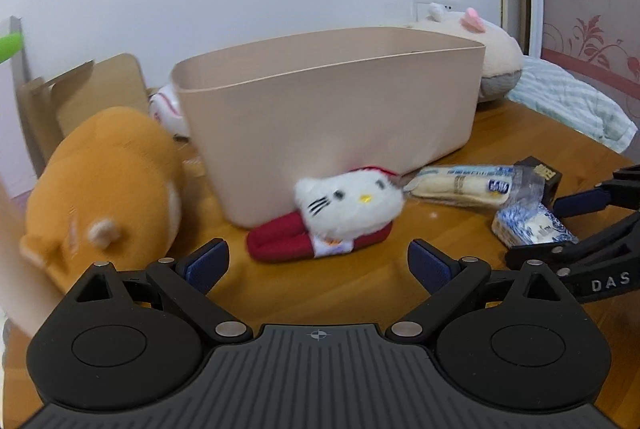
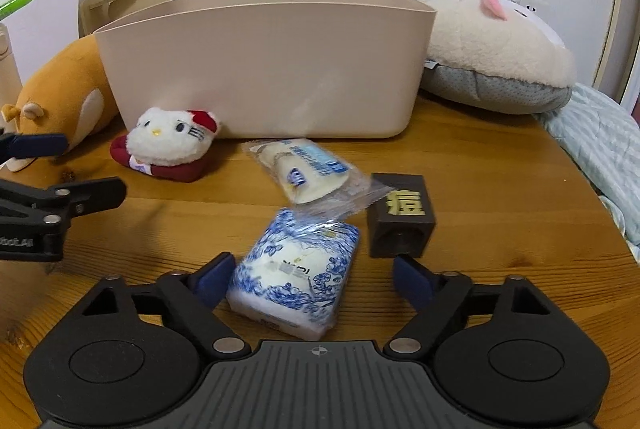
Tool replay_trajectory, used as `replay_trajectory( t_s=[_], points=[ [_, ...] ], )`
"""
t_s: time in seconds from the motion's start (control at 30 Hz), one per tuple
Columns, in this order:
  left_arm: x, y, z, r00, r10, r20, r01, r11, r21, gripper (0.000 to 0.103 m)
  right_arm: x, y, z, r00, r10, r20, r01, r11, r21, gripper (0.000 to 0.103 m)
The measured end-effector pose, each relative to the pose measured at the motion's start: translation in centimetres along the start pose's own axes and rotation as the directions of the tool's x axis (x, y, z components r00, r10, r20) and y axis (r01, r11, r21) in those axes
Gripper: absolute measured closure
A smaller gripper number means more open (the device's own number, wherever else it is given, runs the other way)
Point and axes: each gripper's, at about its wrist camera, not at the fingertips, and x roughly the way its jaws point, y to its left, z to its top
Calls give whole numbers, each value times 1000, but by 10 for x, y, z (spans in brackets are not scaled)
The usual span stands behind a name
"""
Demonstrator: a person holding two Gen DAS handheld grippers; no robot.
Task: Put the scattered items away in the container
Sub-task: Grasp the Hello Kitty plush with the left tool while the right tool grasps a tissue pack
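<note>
The right tool [image 2: 310, 279], fingers apart around the blue-patterned tissue pack [image 2: 294, 279] on the surface, should close squarely on it, then lift toward the beige container [image 2: 264, 69] straight ahead.

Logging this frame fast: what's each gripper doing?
Left gripper: open, holding nothing.
Right gripper: open around the blue-patterned packet, not clamped.
</note>
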Motion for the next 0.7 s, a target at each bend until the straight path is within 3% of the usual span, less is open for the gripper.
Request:
replay_trajectory(
  t_s=[0.27,0.47,0.5,0.57,0.6,0.7],
  points=[
    [29,-17,19,1000,-4,1,4,1000,19,5,-4,-24,0,1000,4,-2,-4,1000,2,42],
    [50,-27,23,999,-19,-35,19,1000,21,6,-2,-32,1,1000,11,0,-11,1000,2,44],
    [52,-27,22,999,-17,-38,18,1000,20,7,-2,-32,0,1000,12,1,-12,1000,2,44],
    [55,-26,22,999,-12,-52,12,1000,11,30,-2,-33,0,1000,15,1,-15,1000,2,46],
    [56,-24,23,998,-13,-58,14,1000,9,36,-2,-34,0,1000,17,1,-17,1000,2,47],
    [54,-21,23,998,-31,-62,31,1000,1,41,-2,-35,0,1000,20,1,-20,1000,2,48]
  ],
)
